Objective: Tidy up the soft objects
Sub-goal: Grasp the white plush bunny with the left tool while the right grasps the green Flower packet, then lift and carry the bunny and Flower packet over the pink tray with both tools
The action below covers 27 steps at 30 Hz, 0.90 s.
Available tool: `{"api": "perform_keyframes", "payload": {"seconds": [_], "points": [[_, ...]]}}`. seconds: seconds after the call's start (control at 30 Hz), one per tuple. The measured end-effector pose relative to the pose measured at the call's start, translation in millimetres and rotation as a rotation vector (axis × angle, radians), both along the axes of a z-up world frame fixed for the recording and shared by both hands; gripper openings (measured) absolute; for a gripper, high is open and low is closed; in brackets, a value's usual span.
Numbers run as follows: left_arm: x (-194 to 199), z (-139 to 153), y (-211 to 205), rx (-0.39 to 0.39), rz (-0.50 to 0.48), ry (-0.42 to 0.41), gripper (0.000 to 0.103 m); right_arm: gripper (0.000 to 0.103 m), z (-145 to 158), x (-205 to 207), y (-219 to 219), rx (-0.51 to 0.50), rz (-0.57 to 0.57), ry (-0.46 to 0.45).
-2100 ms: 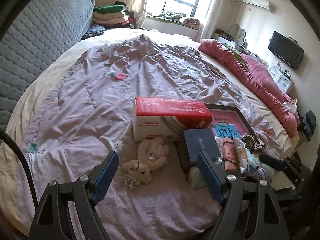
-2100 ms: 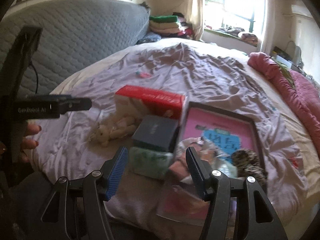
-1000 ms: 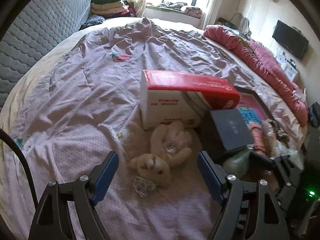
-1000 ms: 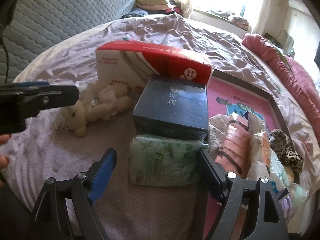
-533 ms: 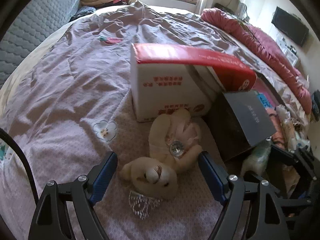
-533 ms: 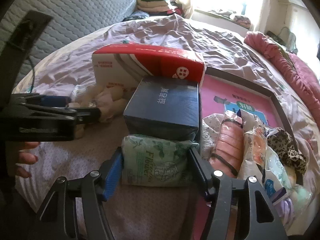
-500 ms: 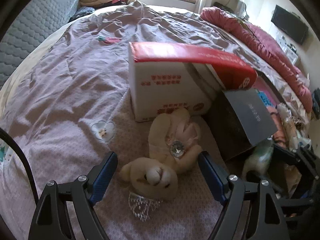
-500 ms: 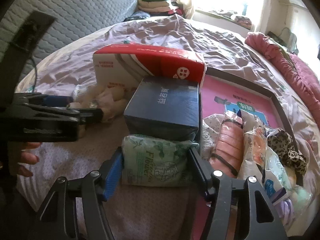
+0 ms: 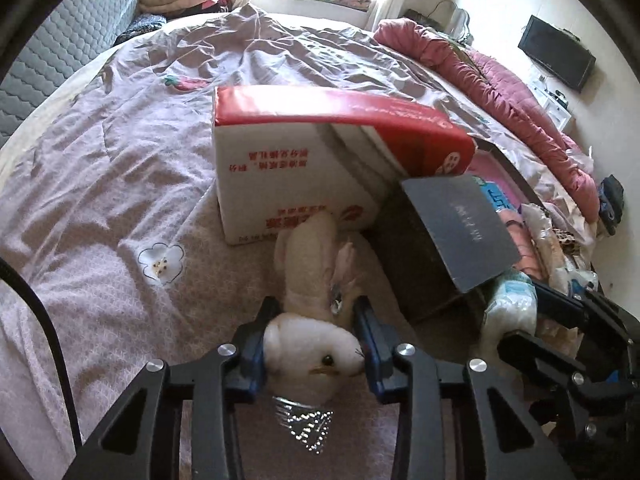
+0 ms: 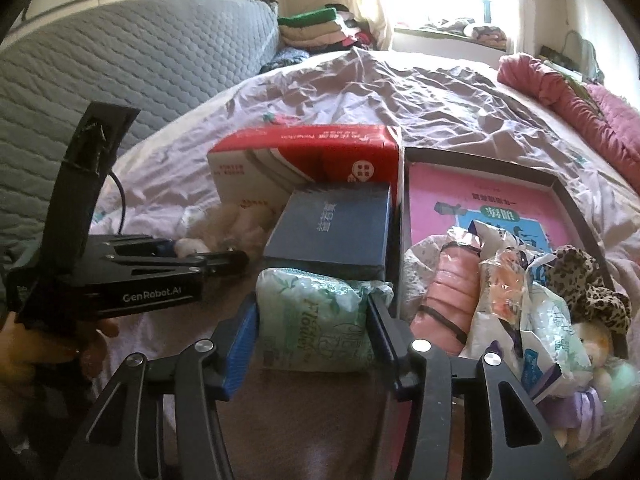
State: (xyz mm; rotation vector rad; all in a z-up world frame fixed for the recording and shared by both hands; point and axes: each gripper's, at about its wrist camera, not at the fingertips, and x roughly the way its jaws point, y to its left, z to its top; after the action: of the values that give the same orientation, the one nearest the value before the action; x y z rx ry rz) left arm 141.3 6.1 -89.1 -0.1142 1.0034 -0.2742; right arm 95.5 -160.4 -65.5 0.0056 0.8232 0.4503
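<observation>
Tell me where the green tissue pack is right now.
In the right wrist view the green tissue pack sits low and central, clamped between the right tongs, directly in front of the dark blue box.

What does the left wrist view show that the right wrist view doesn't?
Only the left wrist view: the left hand-held gripper shut on the cream plush toy's head, a silver tiara lying under it, and a wall television.

Only the right wrist view: the right hand-held gripper pressing both sides of the green tissue pack, the leopard-print item, and a hand holding the left tool.

Both: the red-topped carton, the dark blue box, the pink-bottomed tray and the lilac bedsheet. Both hand-held grippers' jaws have just been closing.
</observation>
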Motion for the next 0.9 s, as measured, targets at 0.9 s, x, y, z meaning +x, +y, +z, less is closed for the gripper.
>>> {"api": "perform_keyframes", "payload": {"seconds": [0.9], "points": [[-42.6,71.2,-10.8,-0.009,0.001,-0.136,0.035,0.054,52.5,-21.2,-19.8,0.058,-0.008,-0.133]]}}
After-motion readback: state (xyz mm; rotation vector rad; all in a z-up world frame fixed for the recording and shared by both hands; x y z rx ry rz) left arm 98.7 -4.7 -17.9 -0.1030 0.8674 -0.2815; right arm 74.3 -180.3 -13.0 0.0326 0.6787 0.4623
